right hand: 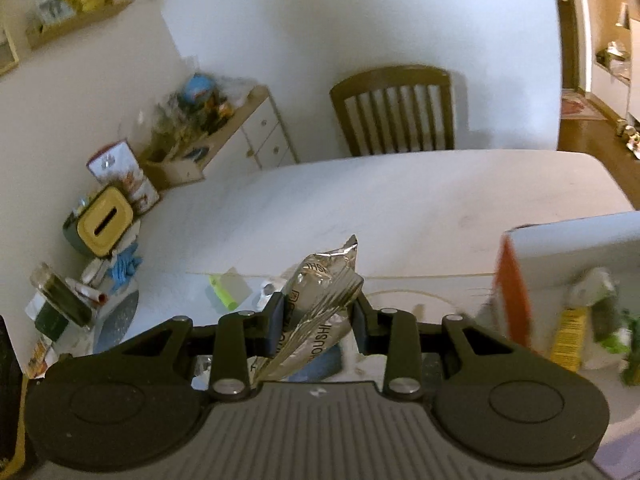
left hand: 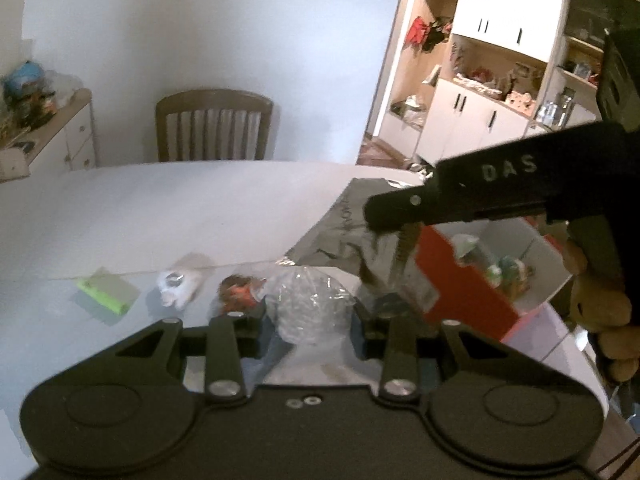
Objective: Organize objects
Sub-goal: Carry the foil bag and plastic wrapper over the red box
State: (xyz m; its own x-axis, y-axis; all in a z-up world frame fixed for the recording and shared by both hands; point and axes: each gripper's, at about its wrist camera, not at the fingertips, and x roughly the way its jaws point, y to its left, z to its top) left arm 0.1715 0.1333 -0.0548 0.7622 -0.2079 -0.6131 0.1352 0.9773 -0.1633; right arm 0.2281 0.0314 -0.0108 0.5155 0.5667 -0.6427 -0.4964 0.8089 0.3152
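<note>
The left gripper (left hand: 314, 320) brackets a clear plastic bag (left hand: 308, 304) beside the red-sided box (left hand: 460, 280).

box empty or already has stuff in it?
Has stuff. The open box holds several packets, seen in both views. The right gripper grips a foil pouch outside it.

Both fisheye views dim, soft indoor light – straight lines bow hard toward the black corners. White wall (right hand: 360, 20) evenly lit, bluish cast. Chair (right hand: 396, 108) throws a faint shadow to its right. Red box (left hand: 460, 280) and foil pouch (right hand: 320, 296) smeared by motion blur – foil shows small glints
</note>
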